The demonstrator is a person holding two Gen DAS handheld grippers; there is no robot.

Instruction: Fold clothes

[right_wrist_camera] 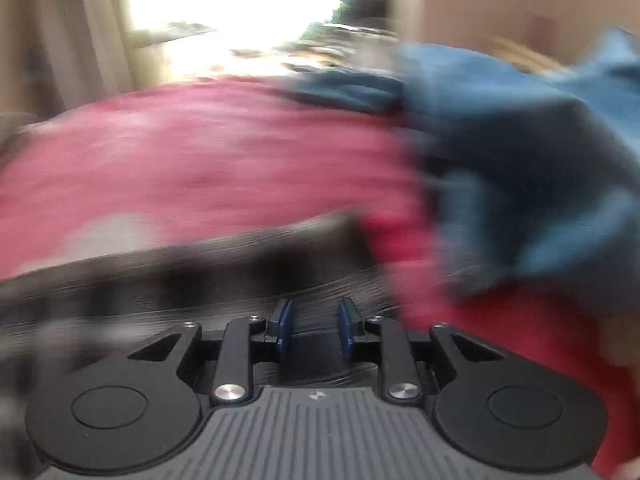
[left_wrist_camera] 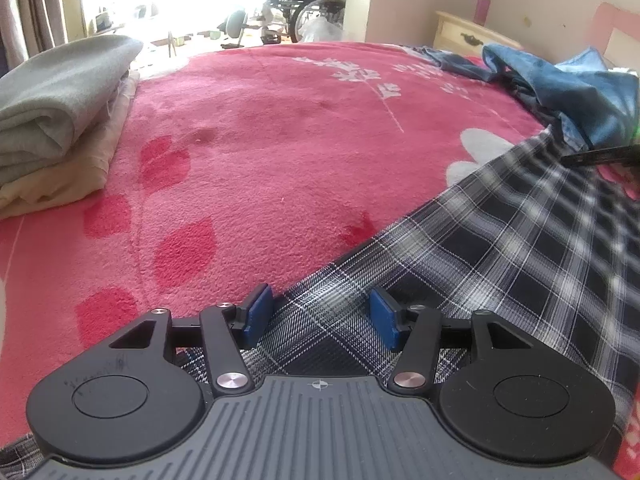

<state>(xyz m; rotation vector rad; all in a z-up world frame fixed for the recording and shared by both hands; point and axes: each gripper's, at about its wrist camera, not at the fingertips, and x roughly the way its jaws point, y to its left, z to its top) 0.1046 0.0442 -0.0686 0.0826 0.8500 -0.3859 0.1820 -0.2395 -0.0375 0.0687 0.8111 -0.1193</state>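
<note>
A black-and-white plaid garment [left_wrist_camera: 500,248] lies spread flat on the red fleece blanket [left_wrist_camera: 260,140]; its edge runs diagonally from lower left to right. My left gripper [left_wrist_camera: 322,316] hovers over the garment's near corner, blue pads wide apart, open, with only flat cloth below them. The right wrist view is heavily blurred. There my right gripper [right_wrist_camera: 315,328] sits low over the same dark garment [right_wrist_camera: 200,280]. Its blue pads stand a narrow gap apart with nothing pinched between them.
A folded stack, grey cloth [left_wrist_camera: 52,112] over beige, rests at the blanket's left. A heap of blue clothes [left_wrist_camera: 560,88] [right_wrist_camera: 520,160] lies at the far right by a wooden nightstand [left_wrist_camera: 464,34]. A wheelchair [left_wrist_camera: 304,4] stands beyond the bed.
</note>
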